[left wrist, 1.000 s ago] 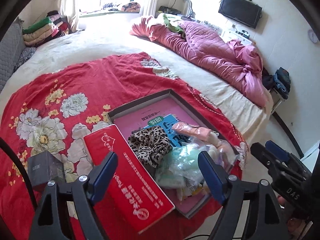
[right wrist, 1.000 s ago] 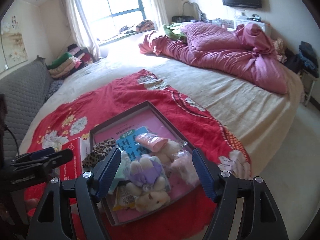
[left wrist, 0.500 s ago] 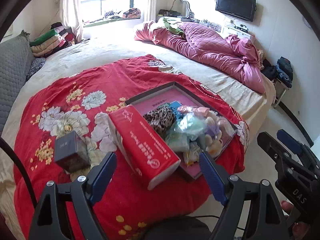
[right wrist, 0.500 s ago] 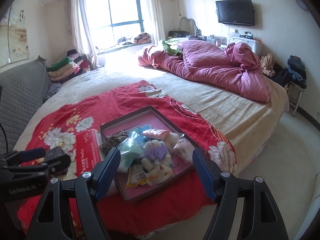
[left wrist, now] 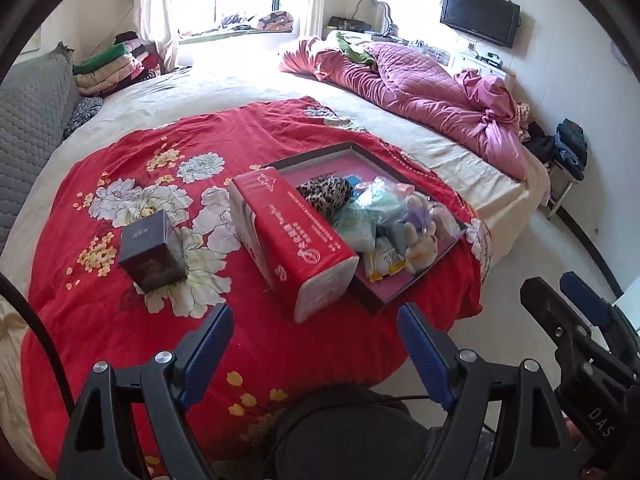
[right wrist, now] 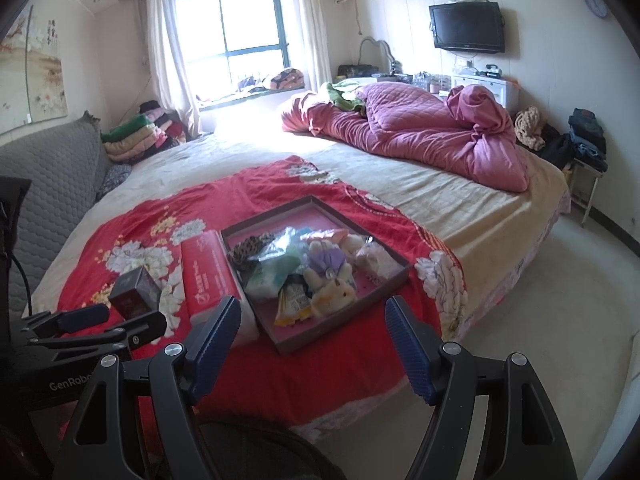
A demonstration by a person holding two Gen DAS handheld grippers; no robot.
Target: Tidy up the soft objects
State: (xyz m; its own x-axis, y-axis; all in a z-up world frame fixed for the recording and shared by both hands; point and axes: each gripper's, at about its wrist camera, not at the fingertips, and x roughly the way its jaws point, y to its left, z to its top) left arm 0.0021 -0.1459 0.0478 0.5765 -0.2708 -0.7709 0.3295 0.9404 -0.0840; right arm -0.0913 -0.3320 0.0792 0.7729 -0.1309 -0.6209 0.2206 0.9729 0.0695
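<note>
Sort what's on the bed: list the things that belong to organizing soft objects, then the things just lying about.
Job:
tray
leopard scrunchie
plush bunny
bagged soft items
left tongs and right tongs, both open

Lying about:
red tissue pack
dark box
pink quilt

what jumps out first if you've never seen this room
The red floral blanket covering the near end of the bed, with a shallow tray on it heaped with plush toys and bagged soft things. A long red tissue pack lies against the tray's left side, a dark box further left. Behind, a rumpled pink quilt fills the bed's far right.
</note>
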